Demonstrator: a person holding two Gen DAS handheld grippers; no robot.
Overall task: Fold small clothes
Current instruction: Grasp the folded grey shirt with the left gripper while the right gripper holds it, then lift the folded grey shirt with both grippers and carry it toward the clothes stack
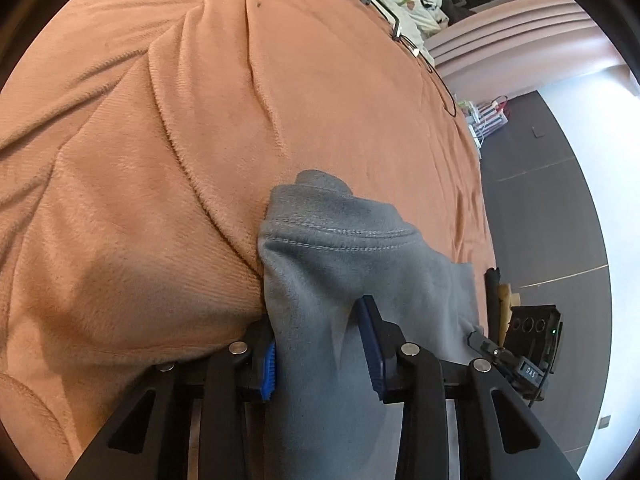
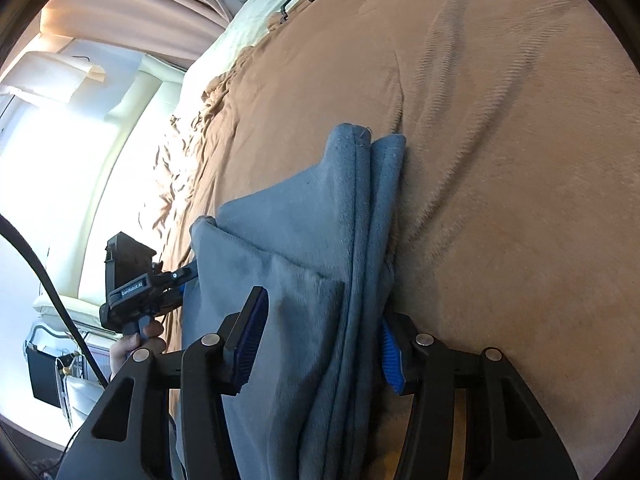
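The grey garment (image 1: 340,272) hangs stretched between the left gripper (image 1: 320,350) and right gripper (image 2: 320,344), both jaws part-closed on bunched cloth, just above the bed (image 1: 160,120).

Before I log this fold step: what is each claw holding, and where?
Both hold the grey garment: the left claw has bunched fabric below a stitched hem, the right claw the folded, seamed edge.

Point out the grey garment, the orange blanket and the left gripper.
grey garment (image 1: 344,248): left wrist view, on the stitched hem.
orange blanket (image 1: 160,128): left wrist view, on bare fleece beside a crease.
left gripper (image 1: 320,344): left wrist view, midway between the blue pads, over gripped cloth.
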